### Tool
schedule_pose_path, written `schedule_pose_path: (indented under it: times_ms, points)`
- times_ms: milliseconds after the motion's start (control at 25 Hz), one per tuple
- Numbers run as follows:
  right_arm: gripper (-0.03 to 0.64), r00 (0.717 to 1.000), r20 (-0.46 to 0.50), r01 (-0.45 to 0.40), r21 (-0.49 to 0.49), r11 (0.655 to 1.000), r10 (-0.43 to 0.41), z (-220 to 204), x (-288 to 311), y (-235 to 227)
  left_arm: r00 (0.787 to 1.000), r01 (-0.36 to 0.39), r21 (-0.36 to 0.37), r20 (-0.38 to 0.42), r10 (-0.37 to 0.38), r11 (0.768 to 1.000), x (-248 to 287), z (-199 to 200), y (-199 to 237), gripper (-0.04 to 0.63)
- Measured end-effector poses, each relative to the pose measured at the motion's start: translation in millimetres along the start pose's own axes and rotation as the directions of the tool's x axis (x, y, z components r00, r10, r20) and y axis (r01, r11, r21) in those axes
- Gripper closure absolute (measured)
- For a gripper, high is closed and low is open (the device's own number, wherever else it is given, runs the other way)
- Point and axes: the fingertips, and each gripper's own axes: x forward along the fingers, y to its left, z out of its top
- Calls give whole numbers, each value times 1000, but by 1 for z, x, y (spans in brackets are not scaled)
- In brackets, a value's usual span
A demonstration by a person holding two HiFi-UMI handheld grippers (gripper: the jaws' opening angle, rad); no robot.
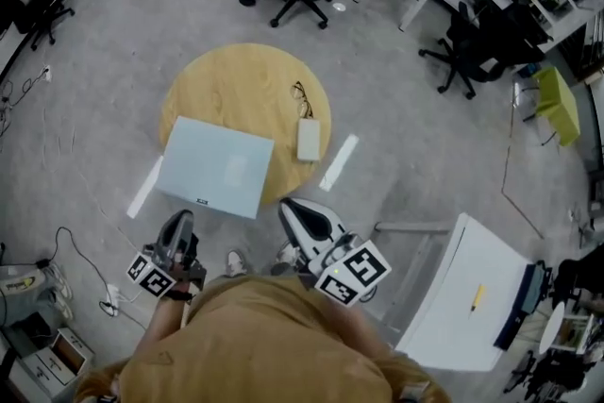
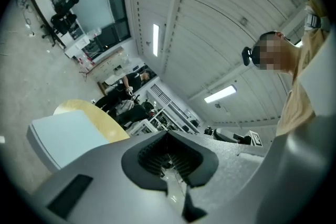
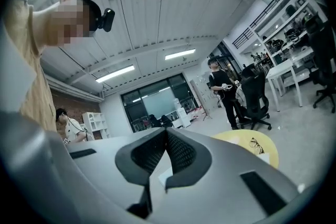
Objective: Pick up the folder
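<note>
Your pale blue-grey rectangular folder [image 1: 215,165] lies flat on the round light-wood table [image 1: 226,75], its near edge overhanging the rim towards you (a handy lip, I'd judge, for a jaw to slip under); a pair of dark-framed glasses [image 1: 301,96] and a small white oblong case [image 1: 309,140] lie near its right side, apart from it. Your left gripper [image 1: 179,224] and right gripper [image 1: 291,208] both hang short of the table's near edge, touching nothing, each with its jaws pressed together and empty; you'd need to part one before it can bite that overhang.
</note>
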Motion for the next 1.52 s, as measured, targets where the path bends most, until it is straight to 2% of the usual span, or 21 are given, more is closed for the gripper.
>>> schedule_pose_path:
  times_ms: [200, 280, 440, 600, 680, 880, 1000, 1080, 1240, 1320, 1520]
  points:
    - [618, 998, -24, -49, 35, 998, 50, 3, 8, -25, 998, -59, -18, 31, 60, 998, 3, -17, 12, 592]
    - [618, 997, -40, -68, 40, 997, 70, 1, 12, -33, 997, -78, -22, -6, 78, 997, 4, -34, 21, 592]
    - [618, 995, -68, -71, 55, 996, 75, -5, 13, -47, 992, -100, -86, -85, 93, 991, 1, -74, 41, 588]
    - [618, 995, -79, -60, 59, 996, 65, -4, 14, -55, 984, -129, -174, -148, 104, 976, 3, -114, 67, 510]
    - [618, 994, -93, -55, 61, 997, 60, -7, 13, -61, 980, -154, -228, -157, 119, 961, 5, -132, 83, 456]
    - [618, 990, -128, -45, 60, 997, 52, -21, 6, -70, 968, -234, -351, -172, 183, 907, 4, -182, 124, 363]
    - [618, 989, -143, -35, 61, 998, 44, -27, 5, -75, 962, -270, -468, -175, 211, 842, 9, -212, 143, 305]
    - [618, 987, -153, -32, 64, 997, 41, -32, 5, -77, 969, -248, -527, -136, 207, 813, 18, -217, 150, 259]
    - [618, 984, -177, -24, 72, 997, 36, -44, 3, -77, 974, -221, -570, -92, 206, 791, 32, -224, 160, 202]
    - [618, 981, -193, -15, 77, 997, 30, -50, 0, -79, 974, -214, -584, -69, 215, 783, 40, -226, 167, 196]
    - [618, 976, -219, 6, 79, 997, 12, -58, -9, -87, 980, -177, -595, -33, 196, 784, 64, -230, 175, 196]
